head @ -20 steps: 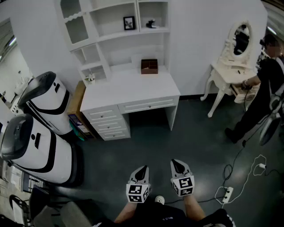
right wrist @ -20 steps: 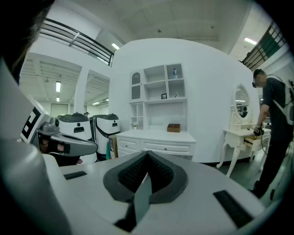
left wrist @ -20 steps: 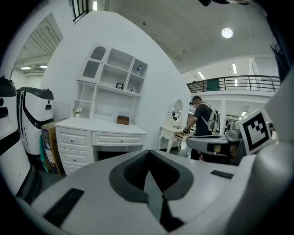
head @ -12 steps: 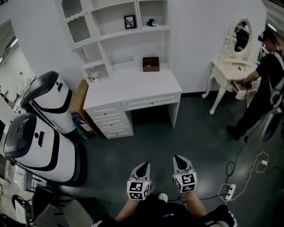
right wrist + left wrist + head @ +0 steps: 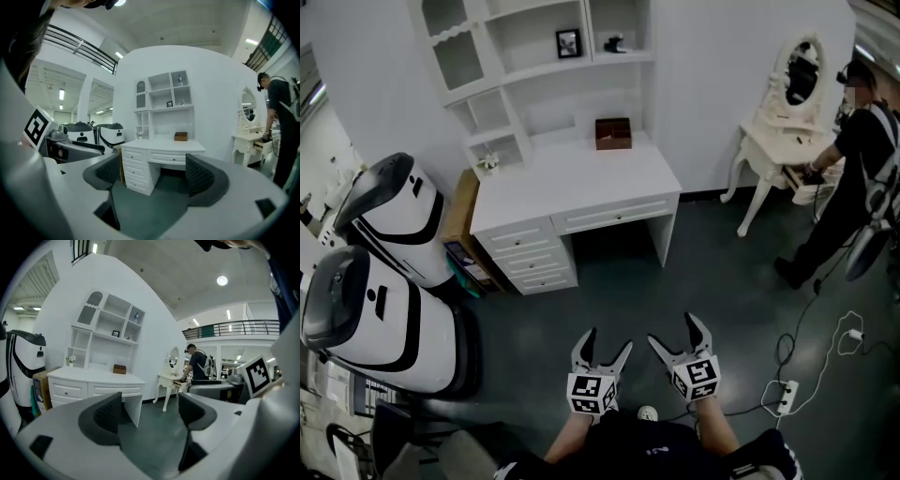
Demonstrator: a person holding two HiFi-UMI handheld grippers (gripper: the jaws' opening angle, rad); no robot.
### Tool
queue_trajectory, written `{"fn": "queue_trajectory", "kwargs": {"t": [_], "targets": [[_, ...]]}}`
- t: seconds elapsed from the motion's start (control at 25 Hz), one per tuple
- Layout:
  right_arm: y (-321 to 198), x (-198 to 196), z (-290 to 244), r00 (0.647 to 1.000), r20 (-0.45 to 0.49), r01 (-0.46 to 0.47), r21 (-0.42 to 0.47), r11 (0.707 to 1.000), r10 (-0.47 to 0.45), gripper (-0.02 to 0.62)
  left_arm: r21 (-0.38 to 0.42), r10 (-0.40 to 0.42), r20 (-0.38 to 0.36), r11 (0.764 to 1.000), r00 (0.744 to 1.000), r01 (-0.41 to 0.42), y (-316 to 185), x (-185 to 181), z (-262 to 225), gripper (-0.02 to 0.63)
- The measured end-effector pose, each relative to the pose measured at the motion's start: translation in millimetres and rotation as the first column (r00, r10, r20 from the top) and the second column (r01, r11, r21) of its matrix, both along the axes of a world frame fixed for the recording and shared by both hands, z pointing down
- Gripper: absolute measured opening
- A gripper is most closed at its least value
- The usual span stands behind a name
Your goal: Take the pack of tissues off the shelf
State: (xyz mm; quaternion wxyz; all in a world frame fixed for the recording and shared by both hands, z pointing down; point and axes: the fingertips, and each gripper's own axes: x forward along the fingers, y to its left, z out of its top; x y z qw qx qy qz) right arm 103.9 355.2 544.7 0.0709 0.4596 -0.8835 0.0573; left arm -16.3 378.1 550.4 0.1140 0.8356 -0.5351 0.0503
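Note:
A white shelf unit (image 5: 534,56) rises over a white desk (image 5: 572,183) across the dark floor, well ahead of me. On the shelves I make out a small picture frame (image 5: 568,43) and a small dark object (image 5: 615,42); a brown box (image 5: 613,133) sits on the desktop. I cannot pick out a pack of tissues from here. My left gripper (image 5: 607,340) and right gripper (image 5: 674,331) are side by side low over the floor, both open and holding nothing. The left gripper (image 5: 150,413) and right gripper (image 5: 154,173) views face the desk between spread jaws.
Two large white and black machines (image 5: 384,281) stand left of the desk. At the right a person (image 5: 853,178) bends at a white vanity table (image 5: 778,141). A power strip (image 5: 787,397) and cables lie on the floor at my right. A small plant (image 5: 490,163) sits on a low shelf.
Both grippers' jaws, which were together in the earlier frames, now stand spread apart. The person at the vanity has shifted a little; the desk and shelves are unchanged.

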Motion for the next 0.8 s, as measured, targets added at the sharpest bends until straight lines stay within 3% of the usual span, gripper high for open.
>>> {"fn": "queue_trajectory", "kwargs": {"t": [0.2, 0.52, 0.8], "targets": [[-16, -11, -2, 0.998, -0.001, -0.062, 0.014, 0.998, 0.062, 0.428, 0.024, 0.036, -0.014, 0.999, 0.999, -0.035, -17, -19, -5, 0.364], [-31, -34, -17, 0.988, 0.010, -0.153, 0.075, 0.985, 0.153, 0.430, 0.050, 0.093, 0.033, 0.994, 0.995, -0.094, -39, -59, -7, 0.362], [-38, -47, -16, 0.983, 0.020, -0.185, 0.062, 0.981, 0.185, 0.437, 0.043, 0.101, 0.030, 0.994, 0.994, -0.102, -48, -77, -8, 0.365]]}}
